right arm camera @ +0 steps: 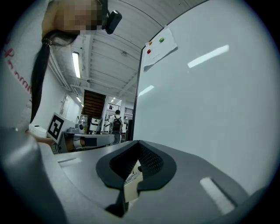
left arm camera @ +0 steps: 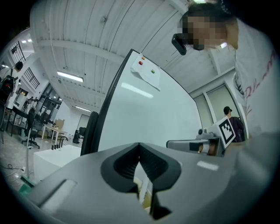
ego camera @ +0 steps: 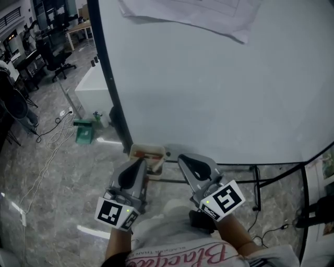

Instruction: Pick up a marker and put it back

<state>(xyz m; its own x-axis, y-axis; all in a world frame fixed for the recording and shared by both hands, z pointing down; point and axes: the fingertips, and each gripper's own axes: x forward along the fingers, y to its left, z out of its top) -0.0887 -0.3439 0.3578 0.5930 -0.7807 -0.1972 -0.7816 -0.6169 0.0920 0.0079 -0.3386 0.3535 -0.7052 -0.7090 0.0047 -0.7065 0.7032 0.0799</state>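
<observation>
- Head view: I stand at a big whiteboard (ego camera: 219, 83), looking steeply down. A sheet of paper (ego camera: 198, 13) is stuck high on it.
- A small tray (ego camera: 136, 152) sits at the board's bottom edge, close to the dark left frame.
- Something red lies in the tray, most likely the marker (ego camera: 150, 155); it is too small to be sure.
- My left tongs (ego camera: 141, 161) point at the tray, tips just beside its near rim. I cannot tell whether they touch it.
- My right tongs (ego camera: 181, 157) are just to the right of the tray, tips near the board's lower edge.
- Left gripper view: the left tongs (left arm camera: 139, 145) are pressed together at the tips, gripping nothing. A pale sliver shows through the slot lower down.
- Right gripper view: the right tongs (right arm camera: 139, 142) are likewise together and empty, with a pale shape behind the slot and the whiteboard (right arm camera: 210, 87) ahead.
- Grey tiled floor (ego camera: 52, 172) below, with cables trailing across it.
</observation>
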